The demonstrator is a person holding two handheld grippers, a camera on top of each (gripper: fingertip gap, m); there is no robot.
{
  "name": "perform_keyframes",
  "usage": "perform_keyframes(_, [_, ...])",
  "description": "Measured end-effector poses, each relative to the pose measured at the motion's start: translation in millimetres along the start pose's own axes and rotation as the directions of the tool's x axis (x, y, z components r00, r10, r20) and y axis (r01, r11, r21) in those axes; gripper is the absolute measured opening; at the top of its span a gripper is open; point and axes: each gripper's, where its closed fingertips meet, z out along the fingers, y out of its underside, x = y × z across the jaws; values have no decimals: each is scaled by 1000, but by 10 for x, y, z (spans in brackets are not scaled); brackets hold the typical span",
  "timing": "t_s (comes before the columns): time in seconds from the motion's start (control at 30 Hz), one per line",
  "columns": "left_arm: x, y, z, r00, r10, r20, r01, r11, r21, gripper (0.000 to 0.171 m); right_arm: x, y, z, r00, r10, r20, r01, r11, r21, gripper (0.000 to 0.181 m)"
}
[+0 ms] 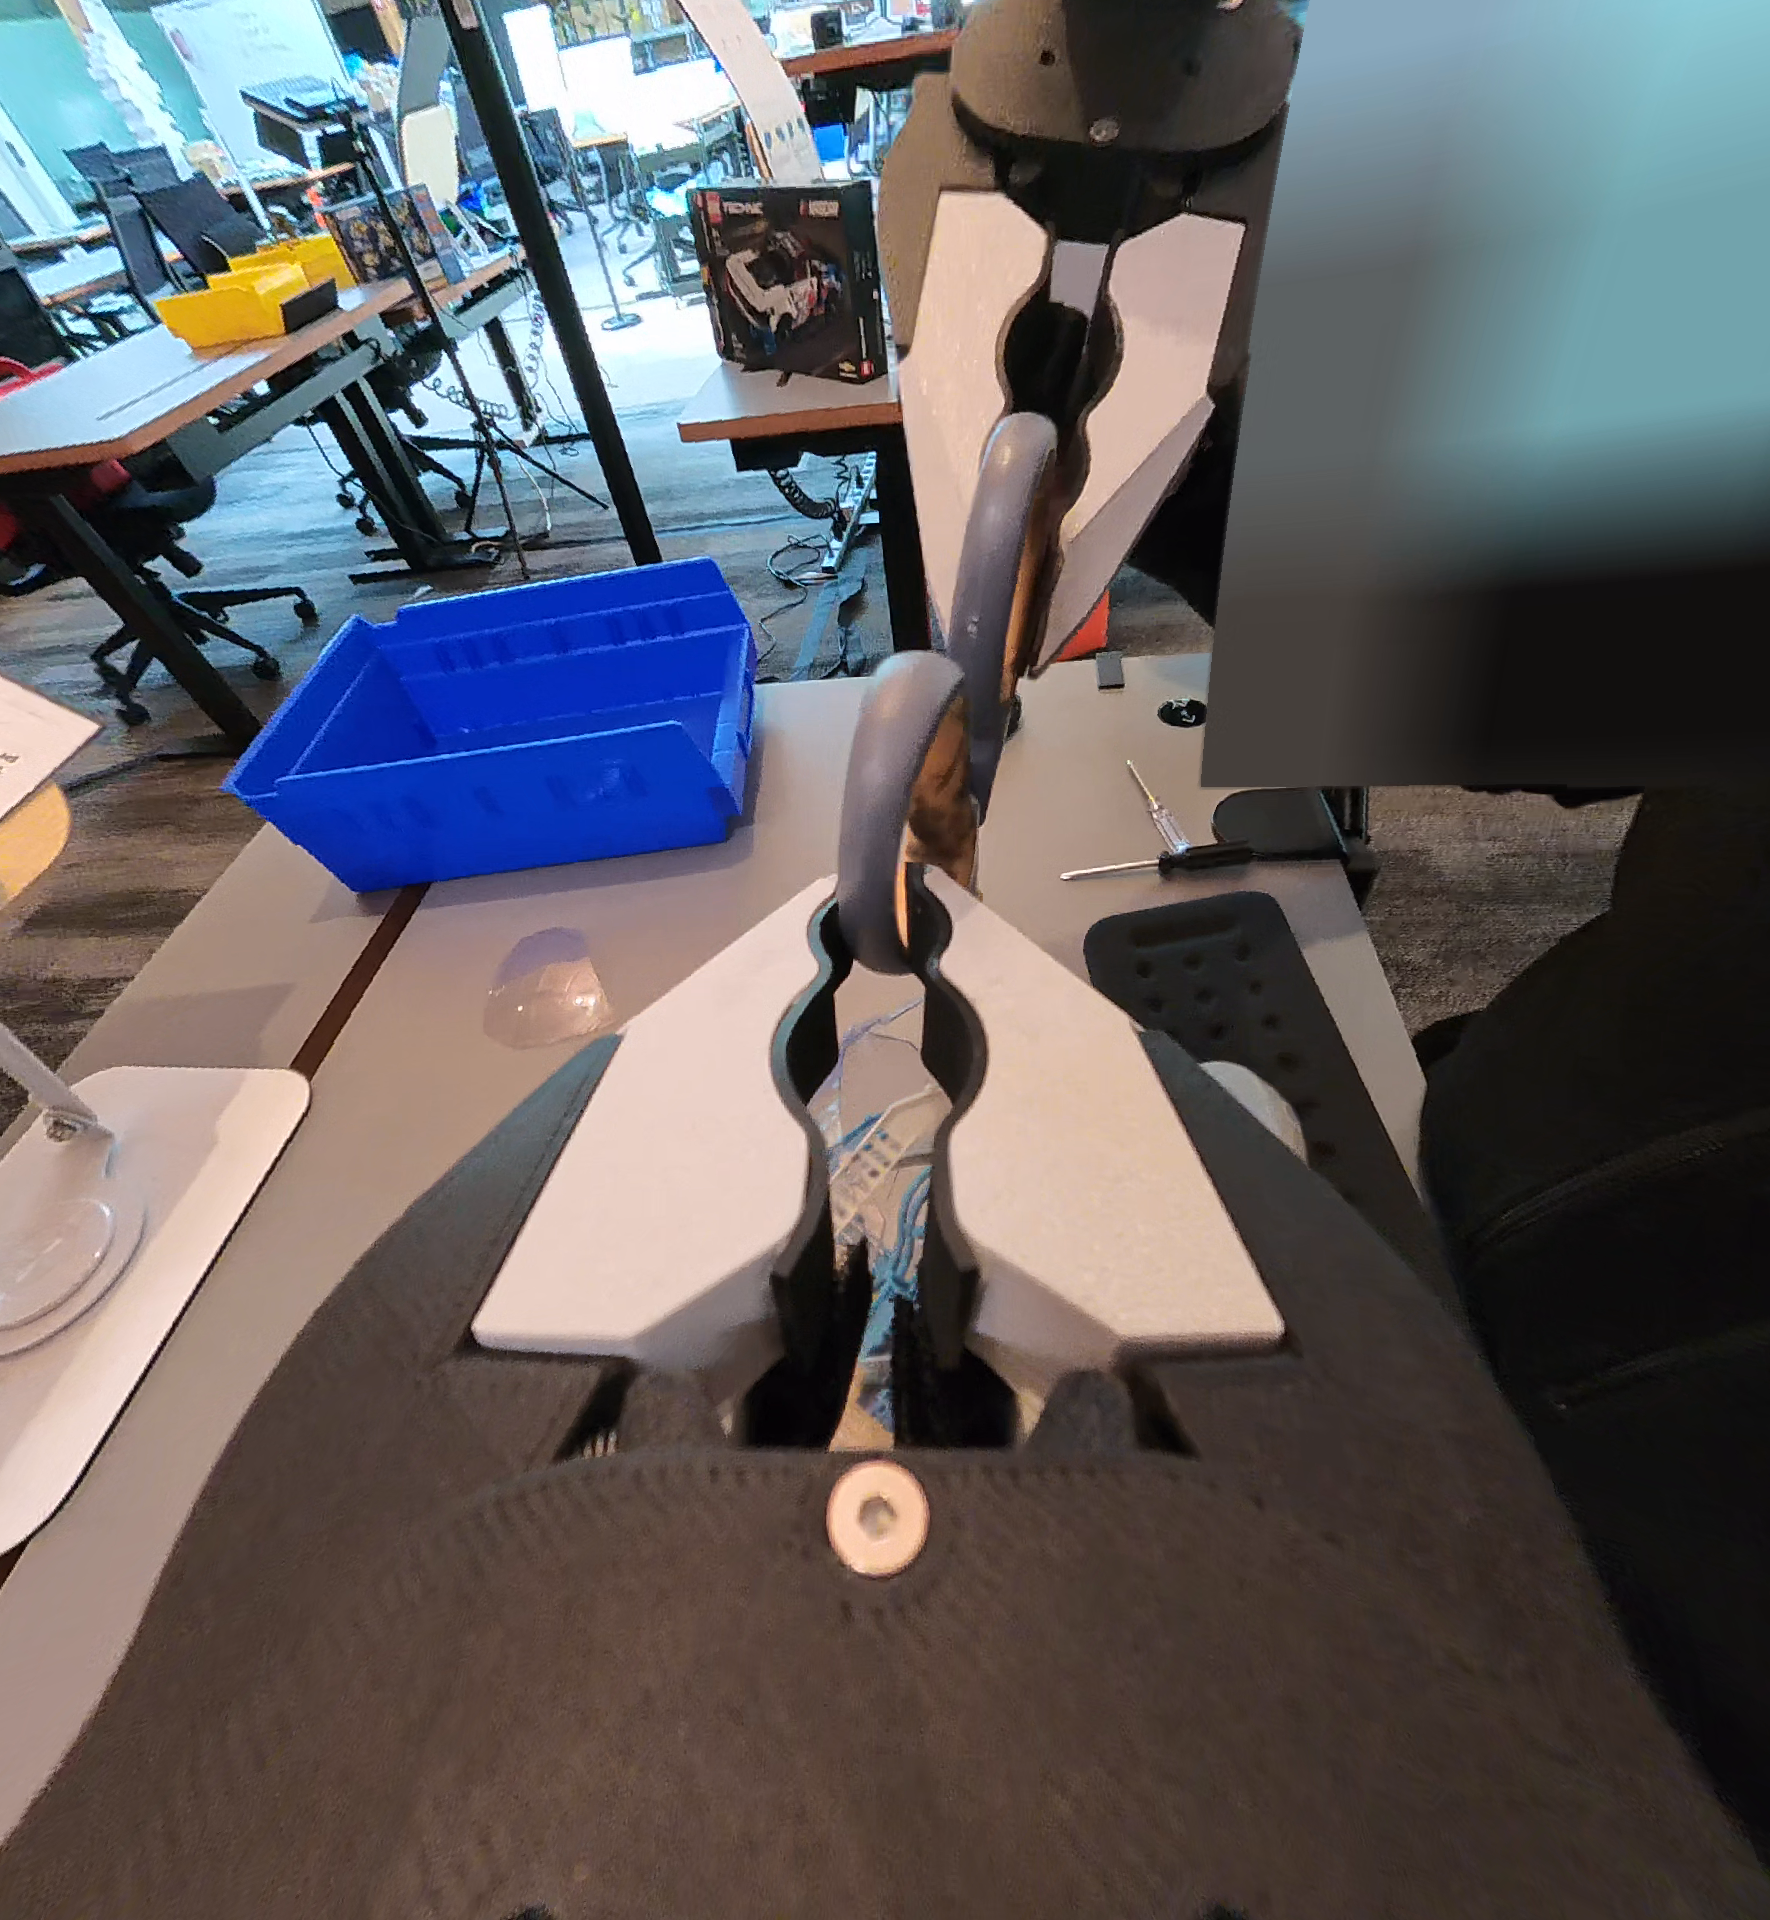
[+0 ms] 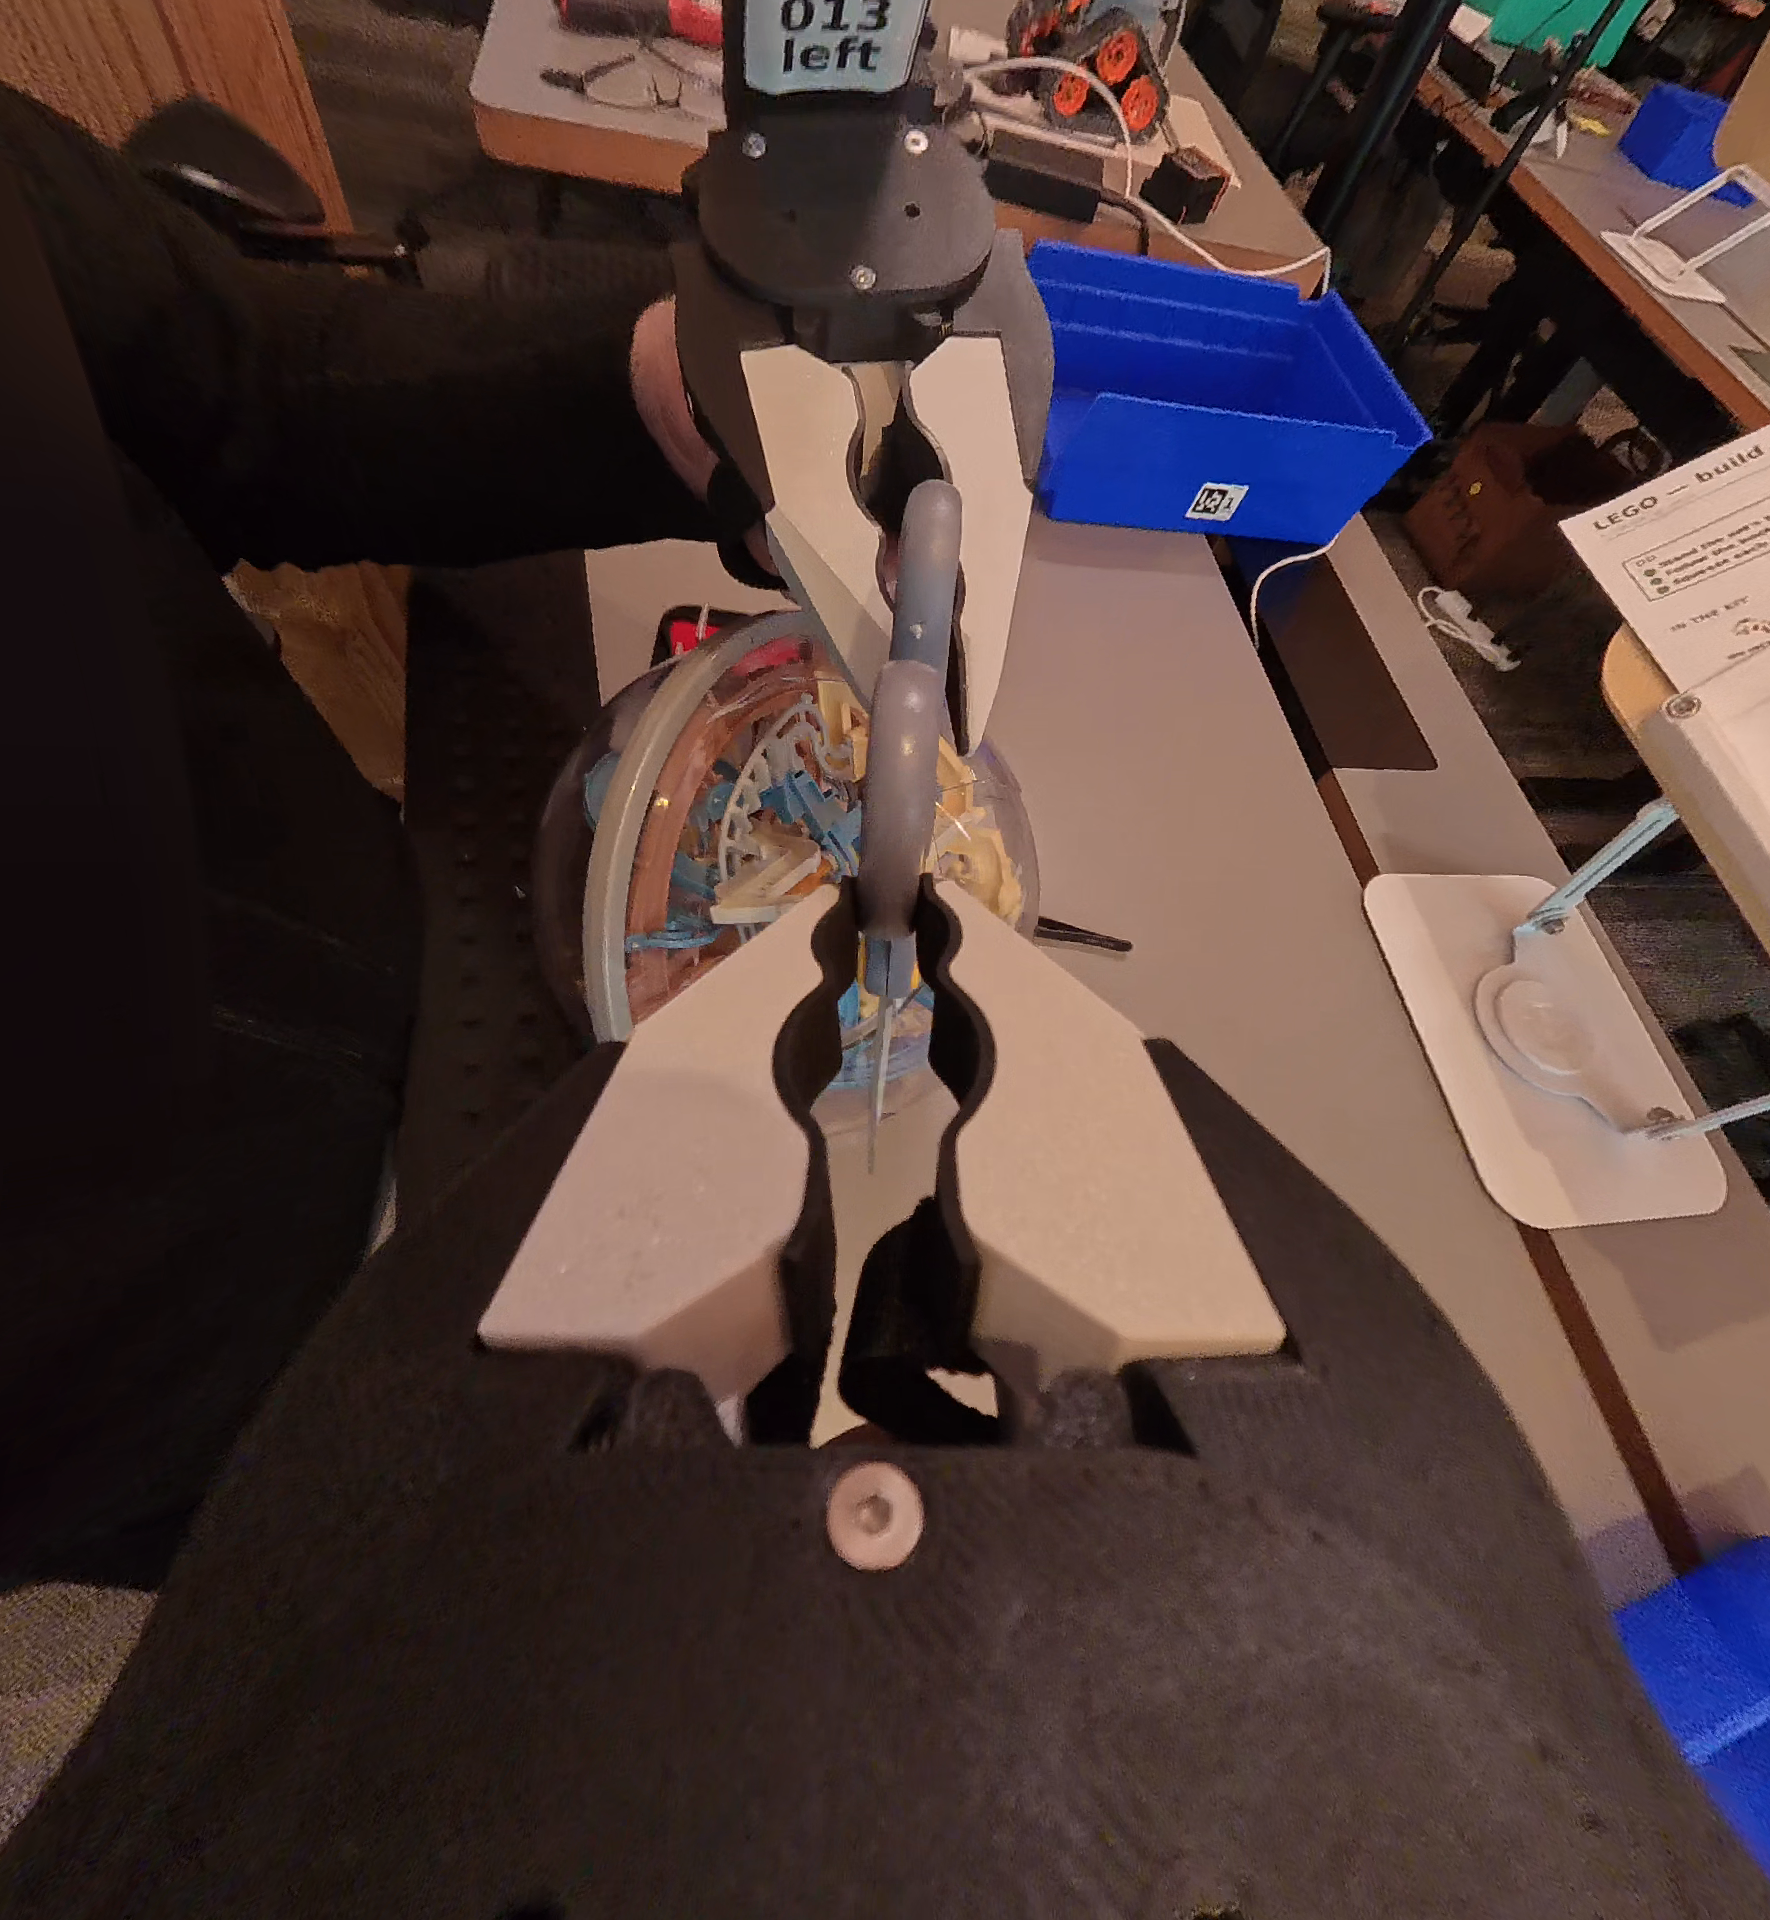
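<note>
Grey plastic scissor handles, two loops of one pair, sit between my two grippers. My left gripper has its jaws nearly closed, pinching the near loop at the fingertips. My right gripper is equally narrow, clamped on the other loop; in the left wrist view it faces me from above. The scissors hang in the air above a grey table.

Beneath them, in the right wrist view, rests one clear ball filled with blue, cream and orange maze tracks. One blue bin stands farther off on the table. Two screwdrivers lie near a black perforated pad. One white stand with a paper sheet is at the edge, and one clear curved piece lies near the bin.
</note>
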Motion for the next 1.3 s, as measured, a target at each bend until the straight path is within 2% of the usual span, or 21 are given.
perform_keyframes(0.2, [64, -144, 66, 999, 30, -11, -30, 999, -18, 6, -36, 61, -116, 998, 62, -2, -61, 990, 130, 7])
perform_keyframes(0.5, [79, 79, 210, 997, 70, -19, -72, 983, -166, 6, -57, 297, -86, 993, 115, -4, -112, 980, 164, 7])
perform_keyframes(0.6, [114, 102, 258, 997, 64, -43, -71, 979, -189, 6, -57, 348, -102, 989, 145, 2, -142, 967, 210, 7])
perform_keyframes(0.73, [153, 240, 369, 996, 52, -78, -71, 959, -273, 5, -67, 501, -90, 983, 182, -7, -175, 955, 239, 8])
perform_keyframes(0.9, [192, 234, 499, 994, 55, -100, -83, 947, -310, 3, -42, 634, -128, 972, 236, 5, -225, 920, 321, 8])
perform_keyframes(1.13, [237, 204, 622, 992, 66, -112, -102, 931, -351, 3, -55, 735, -213, 969, 245, 15, -233, 900, 369, 8])
perform_keyframes(1.3, [309, 201, 674, 984, 70, -164, -128, 920, -370, 0, -88, 781, -244, 974, 227, 6, -213, 907, 363, 8])
